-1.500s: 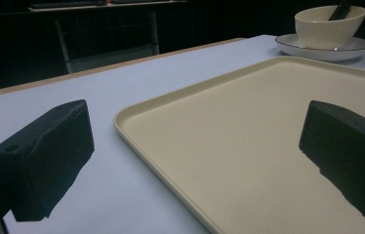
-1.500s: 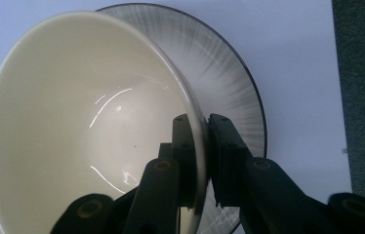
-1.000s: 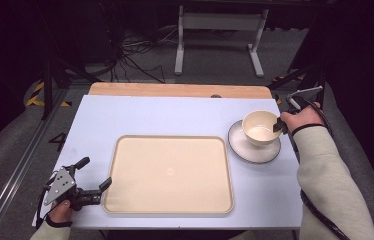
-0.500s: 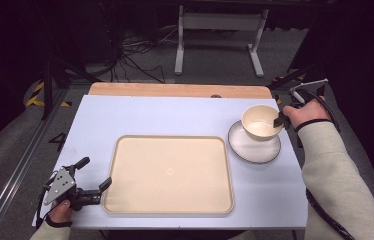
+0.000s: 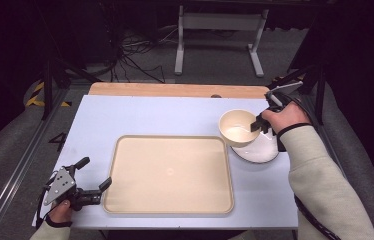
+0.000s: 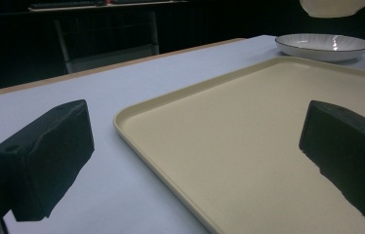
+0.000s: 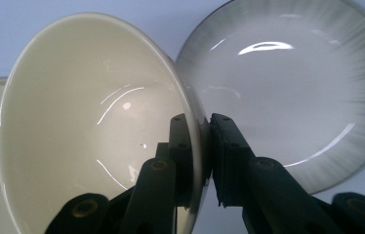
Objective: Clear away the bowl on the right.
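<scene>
The right gripper (image 5: 261, 123) is clenched on the rim of the cream bowl (image 5: 239, 128); in the right gripper view one jaw lies inside the wall and the other outside, the rim pinched between them. The bowl (image 7: 97, 126) is held clear of the bench (image 5: 140, 117), near its right edge and toward the far side, above the left part of the white plate (image 5: 260, 150); whether it touches the plate cannot be told from the high view; in the left gripper view the underside of the bowl (image 6: 334, 7) hangs clear above the plate (image 6: 323, 46). The bowl is round, with no long axis; its mouth faces up in the high view, slightly tilted. The plate (image 7: 288, 97) lies flat on the bench, just beside the right edge of the tray (image 5: 170, 172); it carries fine grey lines round its rim.

The tray, cream and rectangular, lies in the middle of the bench toward the near edge, its long axis parallel to that edge. The left gripper (image 5: 95, 177) rests at the near left corner of the bench, jaws released and spread; in its own view the near left corner of the tray (image 6: 249, 146) sits between them, untouched.
</scene>
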`<state>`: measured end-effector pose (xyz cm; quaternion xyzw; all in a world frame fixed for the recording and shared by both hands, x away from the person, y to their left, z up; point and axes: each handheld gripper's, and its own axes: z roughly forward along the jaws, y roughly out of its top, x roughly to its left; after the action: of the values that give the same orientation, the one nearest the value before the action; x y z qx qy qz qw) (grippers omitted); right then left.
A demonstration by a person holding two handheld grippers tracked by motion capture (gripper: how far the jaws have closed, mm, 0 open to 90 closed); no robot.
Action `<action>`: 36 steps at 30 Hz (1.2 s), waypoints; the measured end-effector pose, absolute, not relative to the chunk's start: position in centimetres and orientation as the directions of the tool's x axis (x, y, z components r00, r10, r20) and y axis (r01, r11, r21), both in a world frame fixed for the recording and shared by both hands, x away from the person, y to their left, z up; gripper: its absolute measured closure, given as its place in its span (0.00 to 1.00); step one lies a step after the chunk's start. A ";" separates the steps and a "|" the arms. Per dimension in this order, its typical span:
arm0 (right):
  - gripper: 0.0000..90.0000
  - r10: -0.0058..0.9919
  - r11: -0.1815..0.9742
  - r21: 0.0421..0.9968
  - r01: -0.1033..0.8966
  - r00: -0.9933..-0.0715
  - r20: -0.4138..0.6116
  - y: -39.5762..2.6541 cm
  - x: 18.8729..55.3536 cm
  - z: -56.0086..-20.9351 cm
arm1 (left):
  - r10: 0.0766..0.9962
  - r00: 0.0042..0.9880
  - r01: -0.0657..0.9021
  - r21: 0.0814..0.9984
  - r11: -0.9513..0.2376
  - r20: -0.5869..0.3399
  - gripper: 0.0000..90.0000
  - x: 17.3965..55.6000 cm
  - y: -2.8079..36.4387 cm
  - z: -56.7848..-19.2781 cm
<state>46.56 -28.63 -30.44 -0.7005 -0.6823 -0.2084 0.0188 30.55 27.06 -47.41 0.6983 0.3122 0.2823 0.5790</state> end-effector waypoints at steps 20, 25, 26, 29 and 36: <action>0.88 0.903 0.110 0.281 0.953 -0.214 0.372 -18.9 45.8 -31.5 | 0.759 0.650 0.109 0.985 -0.136 0.033 0.00 30.6 27.0 -47.4; 0.88 0.890 0.156 0.286 0.945 -0.260 0.373 -16.9 45.4 -31.3 | 0.759 0.650 0.109 0.985 -0.136 0.033 0.00 30.6 27.0 -47.4; 0.88 0.888 0.165 0.288 0.943 -0.269 0.374 -16.5 45.4 -31.3 | 0.759 0.650 0.109 0.985 -0.136 0.033 0.00 30.6 27.0 -47.4; 0.87 0.877 0.180 0.296 0.938 -0.289 0.384 -15.5 45.1 -31.1 | 0.759 0.650 0.109 0.985 -0.136 0.033 0.00 30.6 27.0 -47.4; 0.87 0.860 0.205 0.314 0.927 -0.323 0.394 -13.8 44.8 -30.9 | 0.759 0.650 0.109 0.985 -0.137 0.033 0.00 30.6 27.0 -47.4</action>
<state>44.82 -13.79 -30.95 -0.5779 -0.7732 -0.2524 0.0661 30.56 27.04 -47.42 0.6998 0.3101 0.2804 0.5792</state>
